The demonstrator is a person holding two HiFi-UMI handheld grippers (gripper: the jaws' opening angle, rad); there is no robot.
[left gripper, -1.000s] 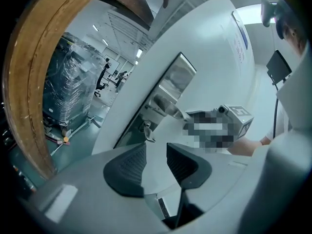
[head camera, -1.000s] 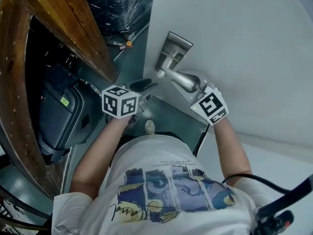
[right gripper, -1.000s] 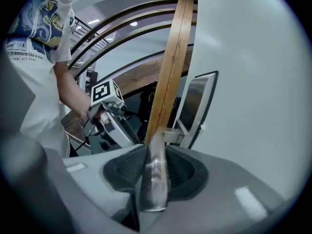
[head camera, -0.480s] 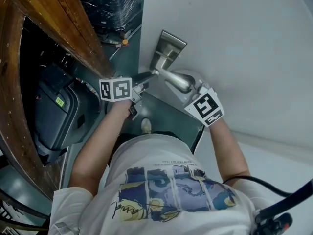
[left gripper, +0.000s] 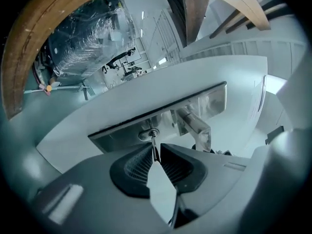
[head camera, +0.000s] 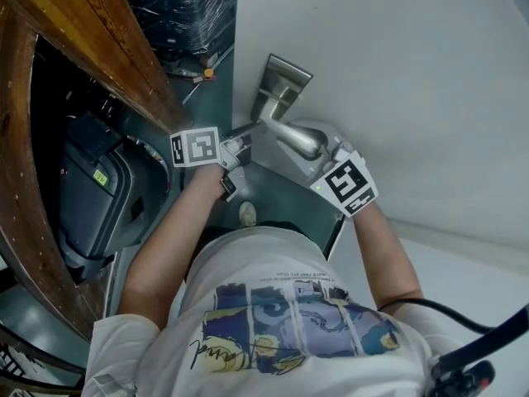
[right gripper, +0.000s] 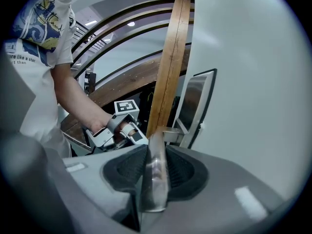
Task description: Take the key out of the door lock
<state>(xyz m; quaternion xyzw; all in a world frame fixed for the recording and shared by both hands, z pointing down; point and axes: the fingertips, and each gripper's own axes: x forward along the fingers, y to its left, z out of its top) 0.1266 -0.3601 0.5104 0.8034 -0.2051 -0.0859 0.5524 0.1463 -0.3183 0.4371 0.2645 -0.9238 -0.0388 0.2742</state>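
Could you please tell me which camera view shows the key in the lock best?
The left gripper view: the key stands edge-on in the lock, between the left gripper's pads, which have just been closing on it. In the head view it is too small to make out; the right gripper view shows no key.

Thin silvery key [left gripper: 154,145], seen edge-on as a narrow blade, standing nearly upright. Seated in the door lock [left gripper: 146,136], a small round metal cylinder; not yet drawn out. Set low in a long brushed-metal plate [left gripper: 122,130] on the white door, just left of the lever's stem in the left gripper view. Too small to pick out from the head view.
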